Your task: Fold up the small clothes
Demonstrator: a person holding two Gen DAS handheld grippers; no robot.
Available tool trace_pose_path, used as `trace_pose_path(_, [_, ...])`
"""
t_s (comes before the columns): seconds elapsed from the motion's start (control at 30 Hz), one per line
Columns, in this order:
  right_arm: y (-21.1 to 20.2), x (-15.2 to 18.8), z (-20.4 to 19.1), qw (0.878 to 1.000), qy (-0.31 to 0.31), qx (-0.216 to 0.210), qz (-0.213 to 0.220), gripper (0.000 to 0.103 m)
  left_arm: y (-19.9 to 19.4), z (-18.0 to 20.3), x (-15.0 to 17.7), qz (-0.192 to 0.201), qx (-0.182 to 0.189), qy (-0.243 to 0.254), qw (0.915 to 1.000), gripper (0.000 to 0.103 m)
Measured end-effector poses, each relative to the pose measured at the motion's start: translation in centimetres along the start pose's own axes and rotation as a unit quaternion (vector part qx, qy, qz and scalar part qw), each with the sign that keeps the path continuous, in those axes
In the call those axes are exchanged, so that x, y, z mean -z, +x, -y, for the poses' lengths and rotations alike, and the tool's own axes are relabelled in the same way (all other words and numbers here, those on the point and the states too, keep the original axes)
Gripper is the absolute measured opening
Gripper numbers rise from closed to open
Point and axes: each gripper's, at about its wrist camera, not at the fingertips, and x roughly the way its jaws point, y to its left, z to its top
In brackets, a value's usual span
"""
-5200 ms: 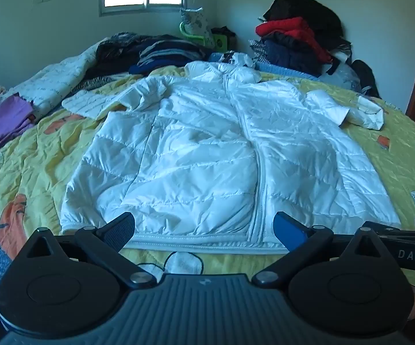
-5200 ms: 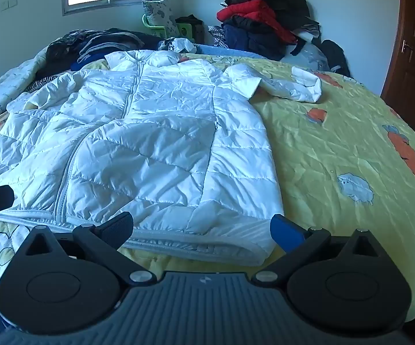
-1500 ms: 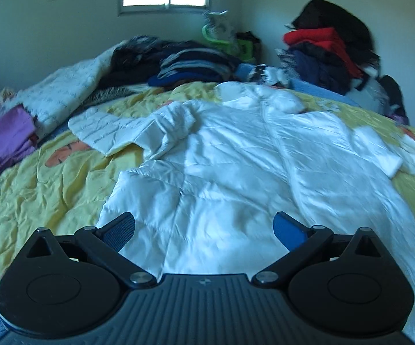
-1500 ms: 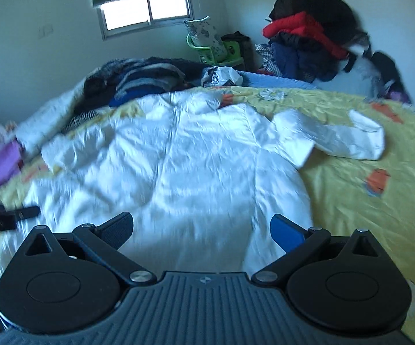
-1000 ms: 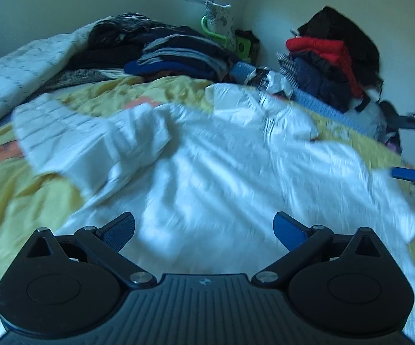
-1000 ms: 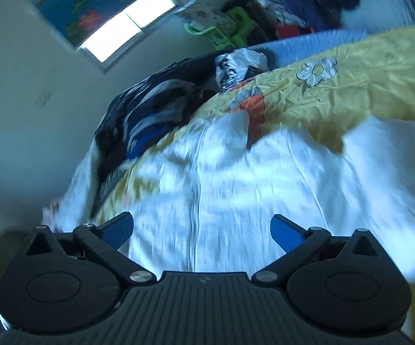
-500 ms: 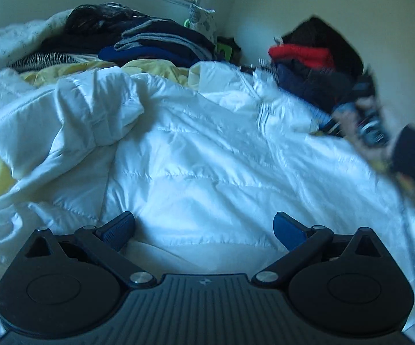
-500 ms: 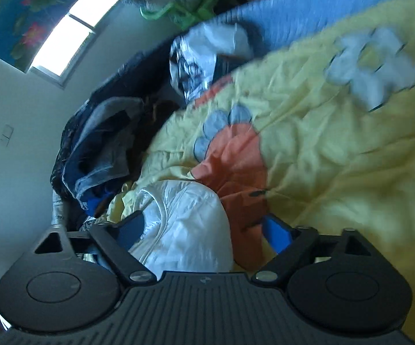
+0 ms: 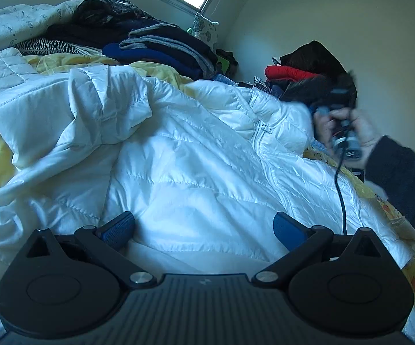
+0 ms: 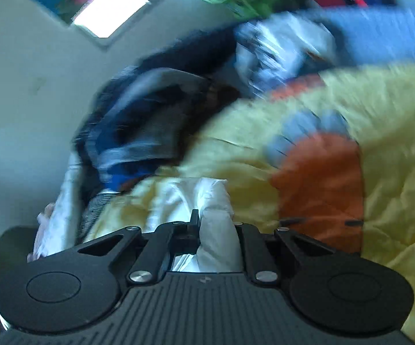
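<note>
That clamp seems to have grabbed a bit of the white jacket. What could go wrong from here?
The right gripper, whose jaws have just been closing, pinches only a small fold of the jacket, so the slippery fabric could slip out. The left gripper is open, so the jacket may drag and bunch. The cable could snag.

Left gripper (image 9: 204, 228): jaws spread wide, nothing pinched between them. Right gripper (image 10: 210, 224): jaws have just been closing, now clamped on a fold of white fabric. Right hand (image 9: 343, 132), dark-sleeved, grips its handle.

White jacket (image 10: 216, 201) between closed jaws.
</note>
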Motion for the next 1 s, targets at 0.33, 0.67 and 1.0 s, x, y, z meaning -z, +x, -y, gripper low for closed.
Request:
trace_pose_path(0.33, [-15.1, 12.2, -11.2, 0.957, -0.29, -0.027, 0.002, 0.014, 0.1, 0.0, -0.1, 0.0, 0.001, -0.002, 1.0, 0.103])
trace_pose_path(0.67, [-24.3, 26.6, -6.5, 0.978, -0.194, 0.069, 0.016, 0.075, 0.1, 0.1, -0.1, -0.001, -0.002, 0.0, 1.0, 0.103])
trace_pose_path(1.0, [-38.7, 30.8, -2.8, 0.999, -0.037, -0.001, 0.032, 0.086, -5.3, -0.1, -2.0, 0.025, 0.111, -0.131, 0.9849, 0.103])
